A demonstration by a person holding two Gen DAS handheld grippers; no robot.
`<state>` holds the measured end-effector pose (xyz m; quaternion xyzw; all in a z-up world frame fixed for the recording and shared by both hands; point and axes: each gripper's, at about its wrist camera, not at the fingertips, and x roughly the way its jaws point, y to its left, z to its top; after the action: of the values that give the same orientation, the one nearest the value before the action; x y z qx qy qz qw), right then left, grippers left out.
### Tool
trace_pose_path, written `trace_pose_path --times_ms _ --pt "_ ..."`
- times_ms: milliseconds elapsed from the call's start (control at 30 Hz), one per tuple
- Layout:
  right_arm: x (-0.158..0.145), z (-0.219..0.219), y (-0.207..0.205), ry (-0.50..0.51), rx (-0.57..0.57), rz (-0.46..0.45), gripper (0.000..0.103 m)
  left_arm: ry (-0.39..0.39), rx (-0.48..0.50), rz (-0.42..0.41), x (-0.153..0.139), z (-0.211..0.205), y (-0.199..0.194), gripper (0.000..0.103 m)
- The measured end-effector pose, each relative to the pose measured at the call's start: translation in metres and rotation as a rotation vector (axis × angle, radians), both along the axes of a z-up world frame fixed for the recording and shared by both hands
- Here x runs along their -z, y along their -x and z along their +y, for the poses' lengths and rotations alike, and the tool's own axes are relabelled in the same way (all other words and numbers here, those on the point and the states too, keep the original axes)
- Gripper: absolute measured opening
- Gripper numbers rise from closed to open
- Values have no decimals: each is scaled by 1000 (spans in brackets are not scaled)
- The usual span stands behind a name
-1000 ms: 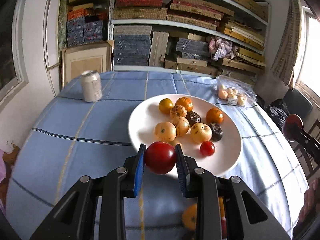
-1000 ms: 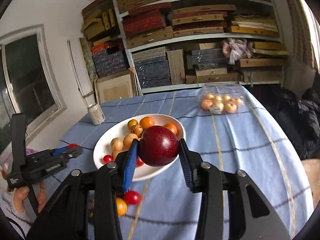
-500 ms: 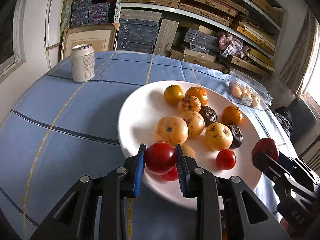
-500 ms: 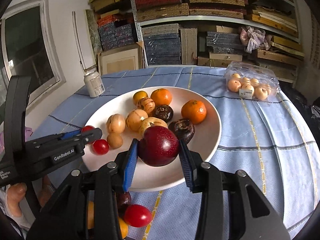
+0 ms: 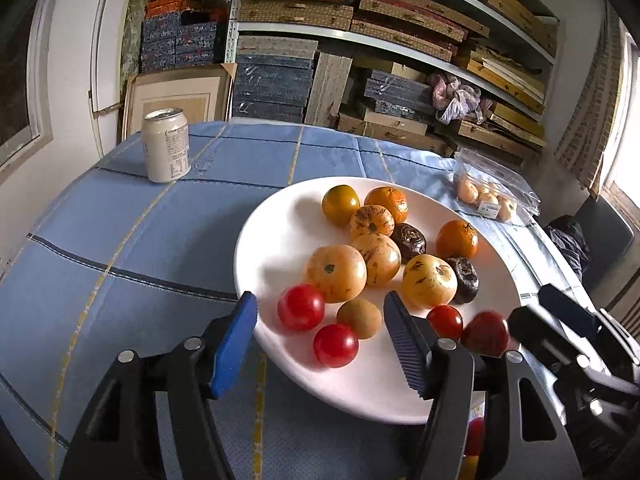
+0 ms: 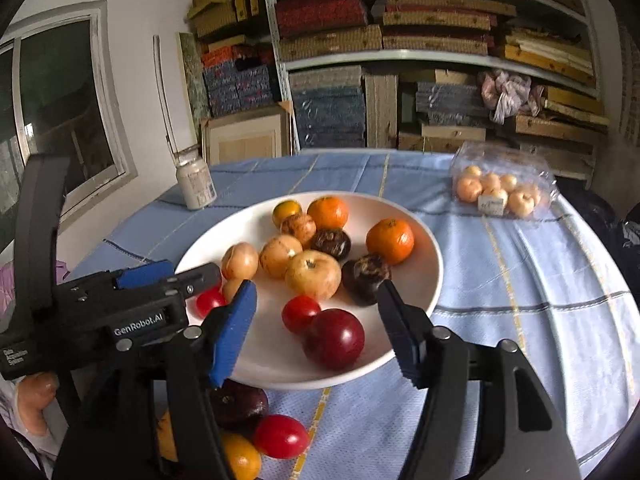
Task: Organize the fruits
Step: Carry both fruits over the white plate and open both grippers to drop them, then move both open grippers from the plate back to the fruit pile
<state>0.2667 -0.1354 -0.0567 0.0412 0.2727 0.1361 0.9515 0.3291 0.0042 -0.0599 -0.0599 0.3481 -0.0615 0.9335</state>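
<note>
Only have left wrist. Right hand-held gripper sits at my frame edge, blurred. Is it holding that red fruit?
Observer: No. The right hand-held gripper has just been opening its jaws. The dark red plum lies free on the white plate, between the pads but touching neither.
Operator: Any fruit off the plate near its close rim? The grippers block my view there.
Observer: Yes, at least three lie on the blue tablecloth just below the rim: a dark plum, a red tomato and a yellow-orange fruit.
</note>
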Motion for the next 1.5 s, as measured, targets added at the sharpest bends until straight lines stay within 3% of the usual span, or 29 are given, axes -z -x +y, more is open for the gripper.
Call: trace_pose_path --times_ms 233,400,567,833,967,1200,1500 --pt "-19 -21 17 -25 48 -68 69 32 -11 -3 -8 12 8 67" --pt "-22 -30 26 -48 67 -70 70 14 0 -2 -9 14 24 67" --pt "-22 -43 50 -76 91 -82 79 -15 38 -9 -8 9 62 67" --pt "-16 -72 78 -140 150 -58 84 -88 139 -44 -1 -16 112 71" --pt "-14 -79 78 -166 168 -46 85 -140 178 -36 6 -31 115 71" --pt "-11 -82 75 -173 173 -18 85 -145 198 11 19 -34 109 71" --pt "-14 -83 76 -179 177 -19 86 -147 159 9 16 -20 108 81"
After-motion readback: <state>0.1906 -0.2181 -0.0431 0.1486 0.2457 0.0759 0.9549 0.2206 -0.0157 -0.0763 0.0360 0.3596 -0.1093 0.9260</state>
